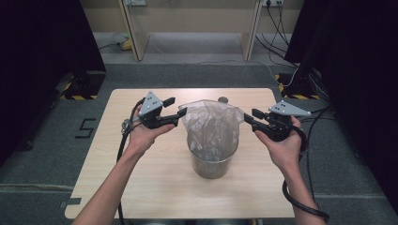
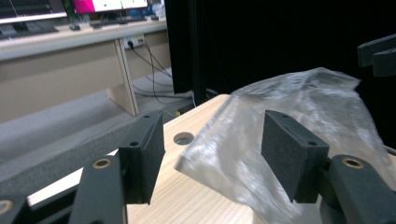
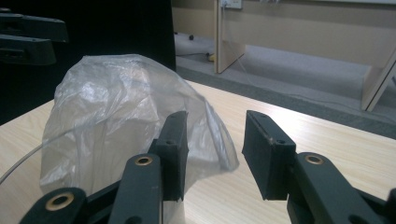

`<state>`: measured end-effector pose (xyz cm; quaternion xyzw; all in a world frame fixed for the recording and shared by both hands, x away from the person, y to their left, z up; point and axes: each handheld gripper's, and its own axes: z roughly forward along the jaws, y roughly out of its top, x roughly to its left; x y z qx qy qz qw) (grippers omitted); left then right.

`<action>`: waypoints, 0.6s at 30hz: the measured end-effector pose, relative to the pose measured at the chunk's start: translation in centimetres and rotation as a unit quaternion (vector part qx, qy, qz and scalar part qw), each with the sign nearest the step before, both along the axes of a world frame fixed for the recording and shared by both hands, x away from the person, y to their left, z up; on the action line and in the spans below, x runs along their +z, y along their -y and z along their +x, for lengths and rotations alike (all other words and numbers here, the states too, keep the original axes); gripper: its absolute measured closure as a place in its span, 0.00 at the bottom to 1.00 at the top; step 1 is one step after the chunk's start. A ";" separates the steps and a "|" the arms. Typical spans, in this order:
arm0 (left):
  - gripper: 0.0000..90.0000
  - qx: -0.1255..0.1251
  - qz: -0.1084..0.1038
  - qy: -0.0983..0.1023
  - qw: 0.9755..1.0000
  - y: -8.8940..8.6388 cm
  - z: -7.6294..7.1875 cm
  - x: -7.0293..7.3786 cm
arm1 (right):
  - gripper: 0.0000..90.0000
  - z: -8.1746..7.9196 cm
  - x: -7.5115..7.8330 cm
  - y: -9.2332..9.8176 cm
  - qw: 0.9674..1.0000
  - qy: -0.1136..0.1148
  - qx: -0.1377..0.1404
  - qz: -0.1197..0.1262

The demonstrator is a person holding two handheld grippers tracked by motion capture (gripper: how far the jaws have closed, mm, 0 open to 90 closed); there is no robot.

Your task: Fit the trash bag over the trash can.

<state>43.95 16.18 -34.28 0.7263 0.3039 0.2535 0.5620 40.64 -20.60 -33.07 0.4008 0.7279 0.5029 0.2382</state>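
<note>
Plastic bag [image 1: 212, 124] lines the metal bucket [image 1: 211, 164], its edges between both grippers' wide, empty jaws.

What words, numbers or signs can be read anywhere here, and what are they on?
"5": a dark figure on the grey floor left of the table; it reads as a 5, though it could be an S.
Monitor screens on the far desk in the left gripper view: too blurred to read.
Plastic bag, metal bucket: no print to be seen.
</note>
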 end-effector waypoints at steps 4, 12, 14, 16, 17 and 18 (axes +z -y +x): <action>0.47 -0.010 0.019 -0.019 1.000 0.7 0.8 -0.4 | 0.66 1.2 -0.2 -0.5 1.000 -0.010 -0.002 0.001; 0.54 0.001 -0.011 -0.050 0.999 0.1 1.7 -0.8 | 0.67 1.8 -0.6 -1.0 1.000 -0.017 0.000 -0.004; 0.55 0.001 -0.012 -0.054 0.998 0.1 1.9 -0.9 | 0.68 1.8 -0.7 -0.9 1.000 -0.019 -0.001 -0.003; 0.54 0.000 -0.009 -0.056 0.998 0.2 2.1 -0.9 | 0.68 1.8 -0.7 -0.9 1.000 -0.019 -0.001 -0.004; 0.54 0.003 -0.006 -0.059 0.998 0.2 2.2 -0.9 | 0.69 1.9 -0.7 -0.9 1.000 -0.020 0.000 -0.004; 0.53 0.004 -0.001 -0.059 0.998 0.3 2.3 -1.0 | 0.69 1.9 -0.7 -1.0 1.000 -0.021 0.001 -0.005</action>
